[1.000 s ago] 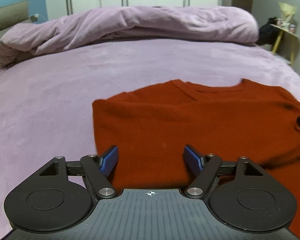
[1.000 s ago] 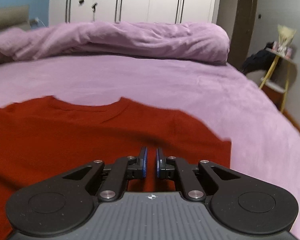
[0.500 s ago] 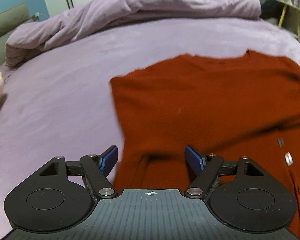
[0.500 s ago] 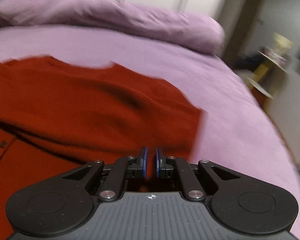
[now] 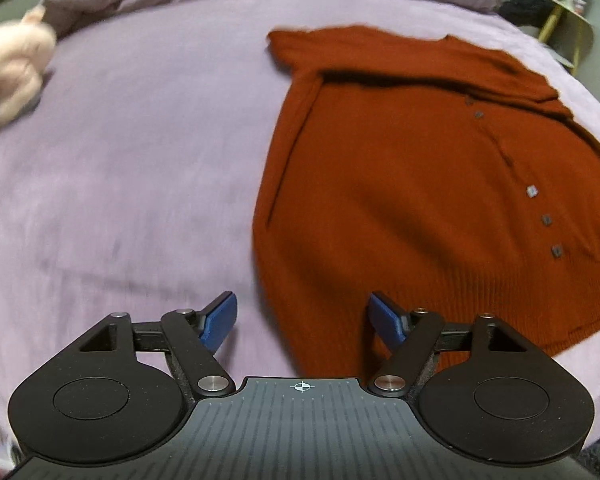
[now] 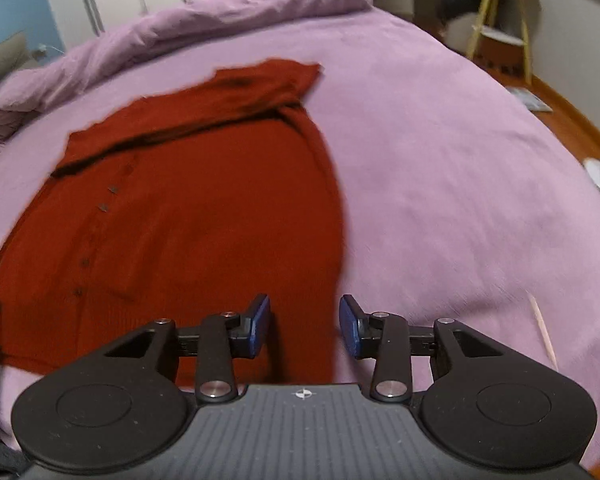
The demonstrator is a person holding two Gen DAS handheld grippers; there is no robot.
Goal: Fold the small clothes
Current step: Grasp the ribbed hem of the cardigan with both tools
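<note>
A rust-red buttoned cardigan (image 5: 400, 184) lies flat on the purple bedspread (image 5: 120, 184), its upper part folded across the chest. My left gripper (image 5: 302, 320) hovers over the near left hem corner; its jaws are wide and closing slightly, with the cloth's edge below the gap and neither pad pressing on it. In the right wrist view the cardigan (image 6: 204, 208) fills the left half. My right gripper (image 6: 304, 326) is over the near right hem edge, jaws opening, with cloth under the gap but not pinched.
A pink plush toy (image 5: 12, 68) lies at the far left of the bed. A rumpled purple duvet (image 6: 220, 20) runs along the far side. A thin wooden stick (image 6: 542, 328) rests on the bedspread to the right. A yellow side table (image 6: 500, 28) stands beyond the bed.
Both grippers have pulled back from the cardigan's upper part to its near hem. The right gripper's jaws, shut before, now stand apart. The plush toy has come into the left view.
</note>
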